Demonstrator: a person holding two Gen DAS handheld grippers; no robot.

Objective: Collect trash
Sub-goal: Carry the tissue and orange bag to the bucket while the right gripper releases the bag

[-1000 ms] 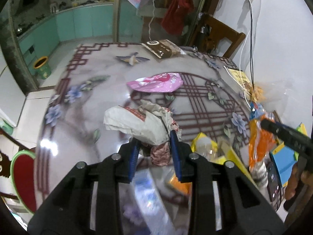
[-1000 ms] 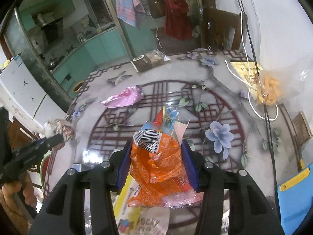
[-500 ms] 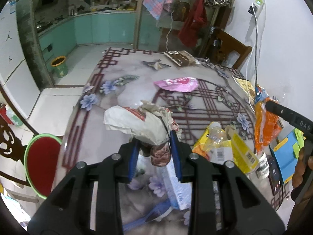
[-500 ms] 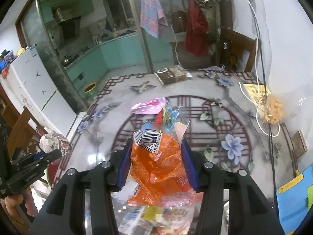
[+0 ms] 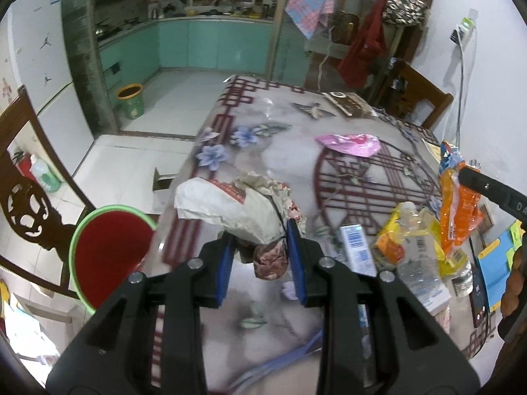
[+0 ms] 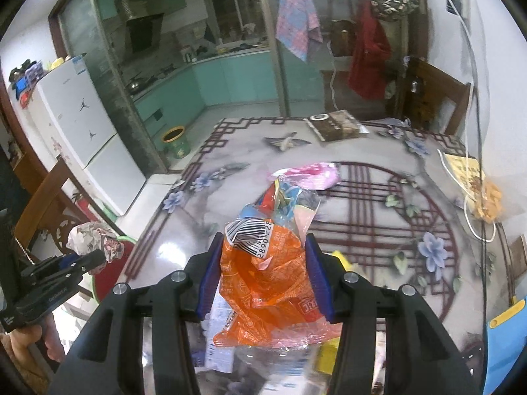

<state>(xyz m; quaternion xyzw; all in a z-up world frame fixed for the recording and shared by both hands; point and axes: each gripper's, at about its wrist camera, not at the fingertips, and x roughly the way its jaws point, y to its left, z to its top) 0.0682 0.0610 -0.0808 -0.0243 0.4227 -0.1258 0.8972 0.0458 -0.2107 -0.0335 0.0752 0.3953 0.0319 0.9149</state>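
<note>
My left gripper (image 5: 260, 253) is shut on a crumpled wad of paper trash (image 5: 230, 204), held above the near left part of the patterned table (image 5: 290, 131). My right gripper (image 6: 263, 270) is shut on an orange snack wrapper (image 6: 263, 279) with a barcode, lifted over the table's near side. The right wrist view shows the left gripper (image 6: 95, 256) and its paper wad (image 6: 95, 240) at far left; the left wrist view shows the orange wrapper (image 5: 461, 210) at right. A pink wrapper (image 5: 349, 143) lies mid-table. A plastic bottle (image 5: 418, 253), a small carton (image 5: 357, 253) and yellow packets (image 5: 392, 230) lie at the near right.
A red-seated chair (image 5: 108, 247) stands left of the table. A brown packet (image 6: 336, 126) lies at the far edge. A bag of orange snacks (image 6: 487, 197) and white cable lie at right. A yellow-green bin (image 5: 131, 100) stands on the kitchen floor. A blue folder (image 5: 494, 270) lies near right.
Both grippers have drawn back from the table with their trash still held, so more of the room and floor shows. The near-right pile now lies ahead of the left gripper.
</note>
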